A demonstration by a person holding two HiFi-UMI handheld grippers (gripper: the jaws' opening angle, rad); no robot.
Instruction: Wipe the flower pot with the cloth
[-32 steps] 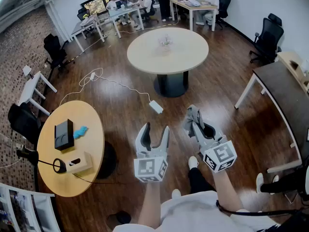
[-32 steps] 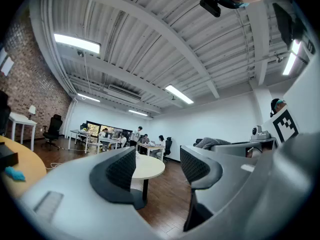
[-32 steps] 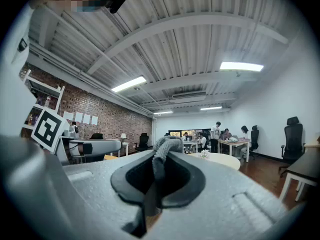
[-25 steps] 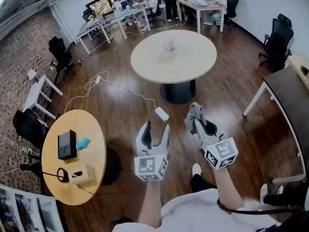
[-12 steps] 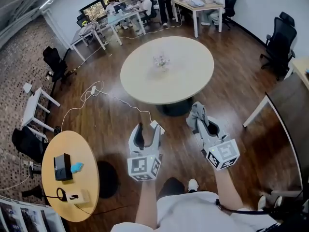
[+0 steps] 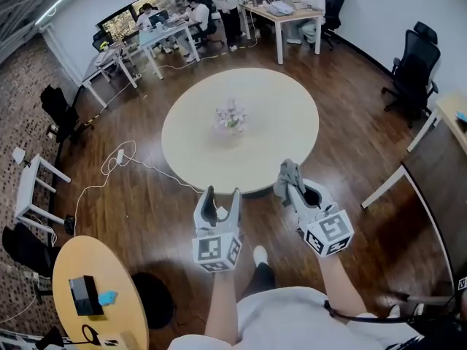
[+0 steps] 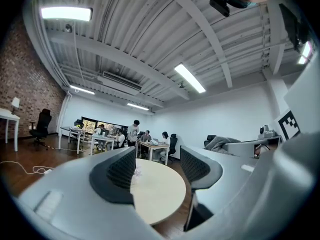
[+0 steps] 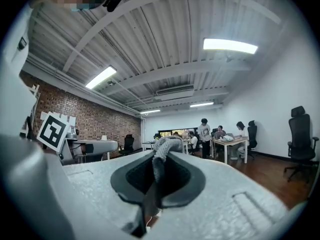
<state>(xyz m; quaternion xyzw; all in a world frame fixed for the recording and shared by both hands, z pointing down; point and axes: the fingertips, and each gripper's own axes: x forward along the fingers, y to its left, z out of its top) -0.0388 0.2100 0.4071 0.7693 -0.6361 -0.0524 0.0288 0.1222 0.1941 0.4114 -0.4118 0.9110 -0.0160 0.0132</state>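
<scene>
Flower pot [image 6: 231, 117] stands mid round table [image 6: 281, 115], well ahead of both grippers. Right gripper [image 6: 292, 188] pinches the cloth [image 6: 289, 169]; left gripper [image 6: 222, 194] jaws apart, empty. Risk: unbraced pot tips or slides under the wipe

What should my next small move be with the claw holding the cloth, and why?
Probably bring the right claw forward over the round table toward the flower pot. The claw is already shut on the grey cloth, but the pot stands at the table's middle, well apart from the cloth, so wiping cannot start yet.
</scene>
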